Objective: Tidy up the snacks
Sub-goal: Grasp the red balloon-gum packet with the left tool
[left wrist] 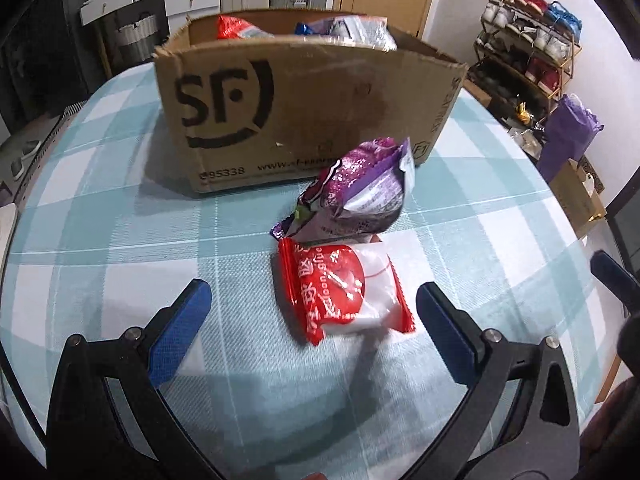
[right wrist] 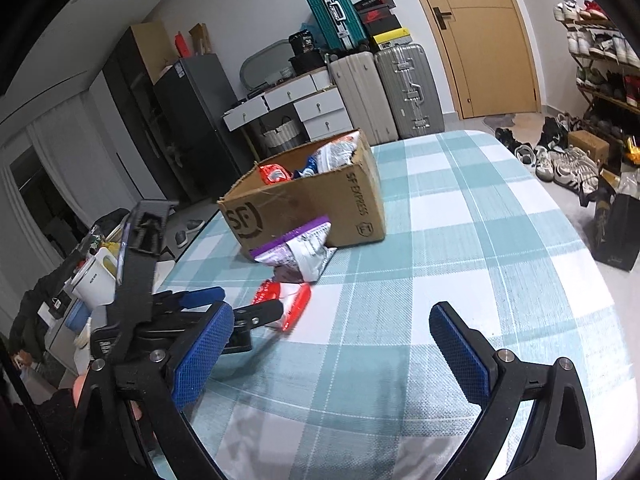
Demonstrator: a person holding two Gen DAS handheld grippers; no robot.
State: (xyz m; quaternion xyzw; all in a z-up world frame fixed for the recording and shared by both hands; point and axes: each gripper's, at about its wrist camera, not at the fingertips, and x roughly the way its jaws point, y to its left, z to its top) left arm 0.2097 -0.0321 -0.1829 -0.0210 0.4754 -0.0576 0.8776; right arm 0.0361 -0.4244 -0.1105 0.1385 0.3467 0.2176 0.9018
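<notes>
A red-and-white snack packet (left wrist: 344, 292) lies flat on the checked tablecloth, just ahead of my open left gripper (left wrist: 312, 300) and between its blue pads. A purple snack bag (left wrist: 352, 192) lies right behind the packet, against the front of the cardboard box (left wrist: 300, 108). The box holds several snack bags. In the right wrist view my right gripper (right wrist: 332, 340) is open and empty over bare cloth. The left gripper (right wrist: 224, 308) shows at its left, by the red packet (right wrist: 288, 300), with the purple bag (right wrist: 300, 252) and the box (right wrist: 316, 208) beyond.
The table (right wrist: 480, 240) is covered with a teal-and-white checked cloth. A shoe rack (left wrist: 528, 48) stands off to the right. Suitcases (right wrist: 408, 88) and a drawer unit stand behind the table. A white jug (right wrist: 96, 280) and clutter sit off the table's left edge.
</notes>
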